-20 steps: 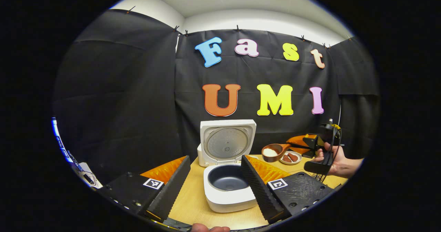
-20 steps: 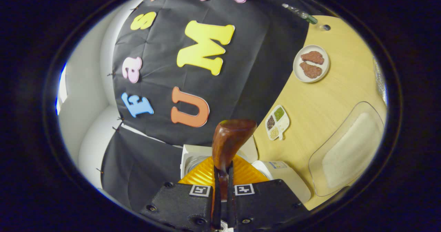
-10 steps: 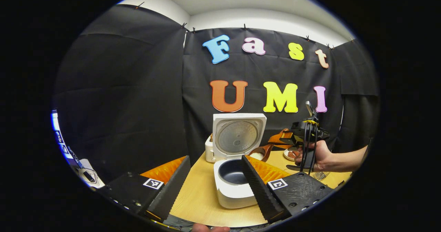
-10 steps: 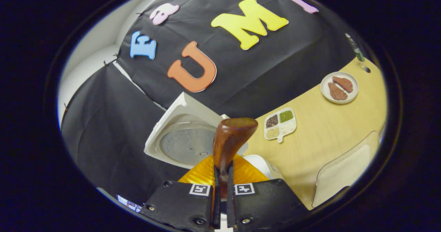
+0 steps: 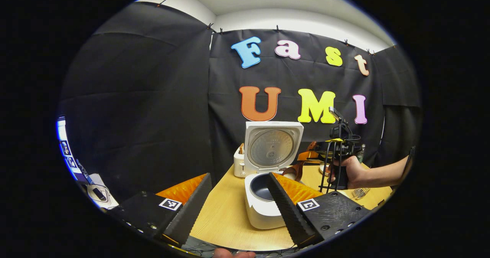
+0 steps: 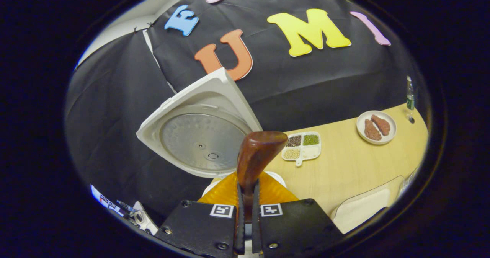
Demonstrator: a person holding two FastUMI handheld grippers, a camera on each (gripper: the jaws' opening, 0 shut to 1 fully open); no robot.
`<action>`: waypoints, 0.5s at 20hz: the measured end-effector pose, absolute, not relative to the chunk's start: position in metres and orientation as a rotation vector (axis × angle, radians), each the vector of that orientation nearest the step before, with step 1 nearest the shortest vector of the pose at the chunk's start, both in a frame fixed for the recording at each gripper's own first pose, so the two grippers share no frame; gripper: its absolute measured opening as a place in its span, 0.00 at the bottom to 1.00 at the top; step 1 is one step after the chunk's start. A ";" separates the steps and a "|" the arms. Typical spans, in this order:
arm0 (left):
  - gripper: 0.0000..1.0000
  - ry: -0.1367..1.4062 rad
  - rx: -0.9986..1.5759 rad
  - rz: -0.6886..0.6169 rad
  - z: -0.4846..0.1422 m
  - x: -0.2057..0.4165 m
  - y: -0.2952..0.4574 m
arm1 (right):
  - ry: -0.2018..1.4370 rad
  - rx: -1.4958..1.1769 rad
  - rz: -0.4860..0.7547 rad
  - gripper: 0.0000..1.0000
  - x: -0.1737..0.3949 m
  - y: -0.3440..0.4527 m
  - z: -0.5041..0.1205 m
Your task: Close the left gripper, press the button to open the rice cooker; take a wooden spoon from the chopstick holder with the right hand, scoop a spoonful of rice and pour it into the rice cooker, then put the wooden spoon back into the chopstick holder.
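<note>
The white rice cooker (image 5: 264, 212) stands open, its lid (image 5: 272, 147) upright and the dark inner pot (image 5: 261, 189) showing. My left gripper (image 5: 239, 208) is open in front of the cooker with nothing between its fingers. A hand holds my right gripper (image 5: 337, 151) just right of the cooker, and the brown wooden spoon (image 5: 294, 170) reaches toward the pot's right rim. In the right gripper view my right gripper (image 6: 247, 196) is shut on the wooden spoon (image 6: 256, 154), beside the lid (image 6: 199, 135). The spoon's bowl faces away, so its contents are hidden.
A white holder (image 5: 239, 162) stands behind the cooker on the left. On the wooden table (image 6: 344, 166) lie a divided tray of grains (image 6: 302, 145), a plate with two brown pieces (image 6: 376, 127), a bottle (image 6: 409, 101) and a clear container of rice (image 6: 363, 208).
The right gripper carried the spoon from above the plate to the cooker's pot and levelled its view. The rice that showed in the spoon is out of sight. The left gripper drifted left, still open.
</note>
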State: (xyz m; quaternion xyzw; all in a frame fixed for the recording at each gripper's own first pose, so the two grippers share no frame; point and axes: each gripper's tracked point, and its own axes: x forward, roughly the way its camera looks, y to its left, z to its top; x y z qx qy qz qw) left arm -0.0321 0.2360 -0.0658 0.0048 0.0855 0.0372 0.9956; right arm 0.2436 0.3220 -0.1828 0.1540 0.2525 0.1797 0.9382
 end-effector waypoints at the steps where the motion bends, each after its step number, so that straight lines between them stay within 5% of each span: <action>1: 0.94 0.173 0.007 0.076 -0.069 -0.031 0.239 | 0.514 0.287 0.367 0.12 0.244 0.323 -0.184; 10: 0.94 0.175 -0.007 0.093 -0.075 -0.035 0.247 | 0.466 0.096 0.370 0.12 0.247 0.333 -0.175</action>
